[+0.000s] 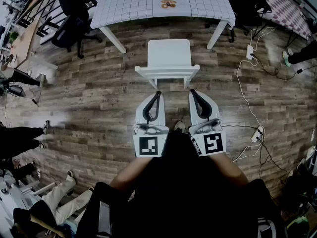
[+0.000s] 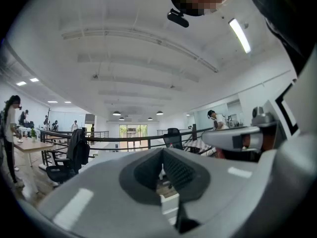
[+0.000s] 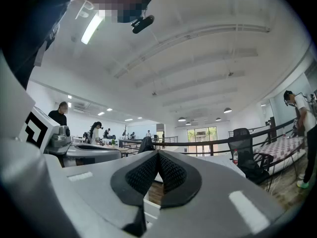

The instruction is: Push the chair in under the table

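Observation:
A white chair (image 1: 168, 58) stands on the wood floor, its seat toward the white gridded table (image 1: 148, 4) and its backrest (image 1: 167, 71) toward me. My left gripper (image 1: 158, 92) hovers just behind the backrest's left part, jaws shut with nothing between them. My right gripper (image 1: 191, 90) is level with it behind the backrest's right part, also shut and holding nothing. Whether either tip touches the backrest I cannot tell. In the left gripper view the shut jaws (image 2: 161, 151) point level; the right gripper view shows its shut jaws (image 3: 157, 153) with the chair's white back (image 3: 151, 202) just below.
A black office chair (image 1: 74, 21) stands left of the table. Power strips and cables (image 1: 250, 83) trail over the floor at right. A person's legs (image 1: 22, 133) are at the left edge, another's shoe (image 1: 287, 58) at the right. An orange-brown item (image 1: 168, 4) lies on the table.

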Demonstrator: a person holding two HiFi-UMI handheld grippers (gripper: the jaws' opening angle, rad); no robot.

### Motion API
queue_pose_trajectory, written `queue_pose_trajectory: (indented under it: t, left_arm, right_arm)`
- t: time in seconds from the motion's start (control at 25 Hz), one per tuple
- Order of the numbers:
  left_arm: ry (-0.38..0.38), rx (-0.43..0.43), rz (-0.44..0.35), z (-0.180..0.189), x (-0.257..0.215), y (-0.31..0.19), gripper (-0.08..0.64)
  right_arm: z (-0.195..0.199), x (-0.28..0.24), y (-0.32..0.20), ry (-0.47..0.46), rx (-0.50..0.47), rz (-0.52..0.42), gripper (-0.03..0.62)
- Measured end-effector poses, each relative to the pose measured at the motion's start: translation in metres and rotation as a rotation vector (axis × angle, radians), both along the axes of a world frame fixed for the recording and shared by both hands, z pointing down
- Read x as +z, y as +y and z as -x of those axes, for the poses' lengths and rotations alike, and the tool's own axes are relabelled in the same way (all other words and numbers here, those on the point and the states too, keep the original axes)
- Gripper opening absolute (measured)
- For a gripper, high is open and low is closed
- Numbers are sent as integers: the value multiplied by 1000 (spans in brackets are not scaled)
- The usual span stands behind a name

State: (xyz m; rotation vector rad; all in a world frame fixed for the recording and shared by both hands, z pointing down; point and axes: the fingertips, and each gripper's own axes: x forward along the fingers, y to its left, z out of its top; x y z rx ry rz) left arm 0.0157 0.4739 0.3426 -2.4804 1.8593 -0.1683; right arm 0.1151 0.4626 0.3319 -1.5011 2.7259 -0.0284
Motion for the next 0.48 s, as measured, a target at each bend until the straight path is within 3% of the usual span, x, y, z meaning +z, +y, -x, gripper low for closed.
queue_pose_trajectory:
  t: [0.48]
  left_arm:
    - [-7,-29,31,6,16,5,9]
  right_arm:
    - [-28,15,-1,-63,28,45,-2]
